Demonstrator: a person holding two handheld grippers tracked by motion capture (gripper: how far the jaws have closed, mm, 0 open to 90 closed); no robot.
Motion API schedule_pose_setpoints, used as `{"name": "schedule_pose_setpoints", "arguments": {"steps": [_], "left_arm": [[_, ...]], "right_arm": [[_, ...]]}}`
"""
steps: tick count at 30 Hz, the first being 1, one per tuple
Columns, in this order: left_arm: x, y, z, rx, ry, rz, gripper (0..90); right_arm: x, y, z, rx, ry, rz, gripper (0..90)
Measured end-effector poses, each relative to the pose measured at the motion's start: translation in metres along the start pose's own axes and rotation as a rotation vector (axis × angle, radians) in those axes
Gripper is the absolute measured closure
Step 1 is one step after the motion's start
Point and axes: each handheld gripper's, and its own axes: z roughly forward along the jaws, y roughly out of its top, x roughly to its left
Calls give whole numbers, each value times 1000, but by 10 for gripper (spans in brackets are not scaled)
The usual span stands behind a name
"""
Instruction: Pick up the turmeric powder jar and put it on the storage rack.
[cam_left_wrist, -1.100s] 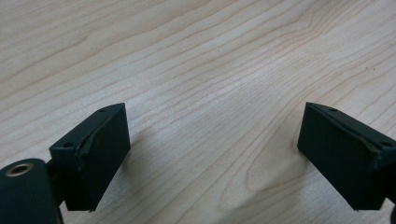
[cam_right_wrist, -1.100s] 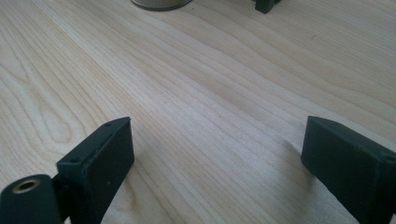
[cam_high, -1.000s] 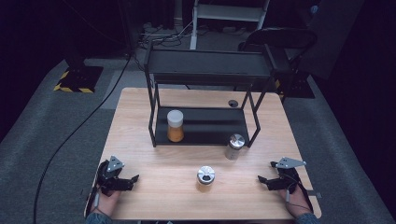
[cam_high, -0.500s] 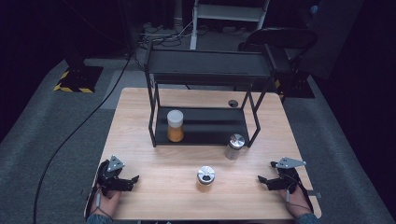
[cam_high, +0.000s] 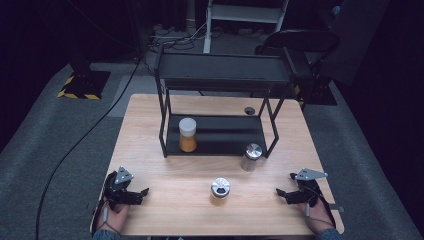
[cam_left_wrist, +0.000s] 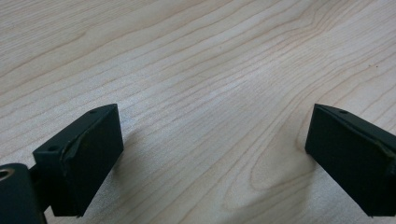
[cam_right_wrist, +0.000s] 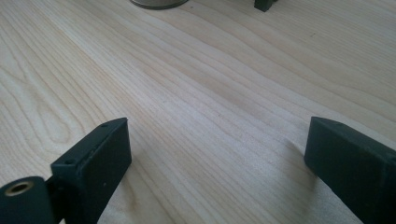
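Both grippers rest low on the wooden table (cam_high: 165, 220) near its front edge, each held by a hand. My left gripper (cam_high: 142, 195) lies at the front left, open, with bare wood between its jaws, as the left gripper view (cam_left_wrist: 212, 158) shows. My right gripper (cam_high: 283, 195) lies at the front right, open; its jaws have just been opening a little wider, and nothing is between them in the right gripper view (cam_right_wrist: 219, 163). A small jar with a metal lid (cam_high: 220, 189) stands between the two grippers, apart from both.
A black two-tier rack (cam_high: 225, 70) stands on the back half of the table. A white-lidded jar with orange contents (cam_high: 187, 134) is on its lower shelf. A second metal-lidded jar (cam_high: 251, 156) stands by the rack's front right leg. A cable (cam_high: 85, 135) runs across the floor on the left.
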Motion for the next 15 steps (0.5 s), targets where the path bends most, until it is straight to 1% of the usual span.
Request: {"name": "schedule_pose_setpoints", "arguments": {"steps": [3,6,15], "left_arm": [[0,0,0,0,0,0,42],[0,0,0,0,0,0,42],[0,0,0,0,0,0,42]], "right_arm": [[0,1,1,9,-1,-1,29],[2,-1,0,-5,-4,-13,28],[3,0,-10,-32,-8,-14,27]]}}
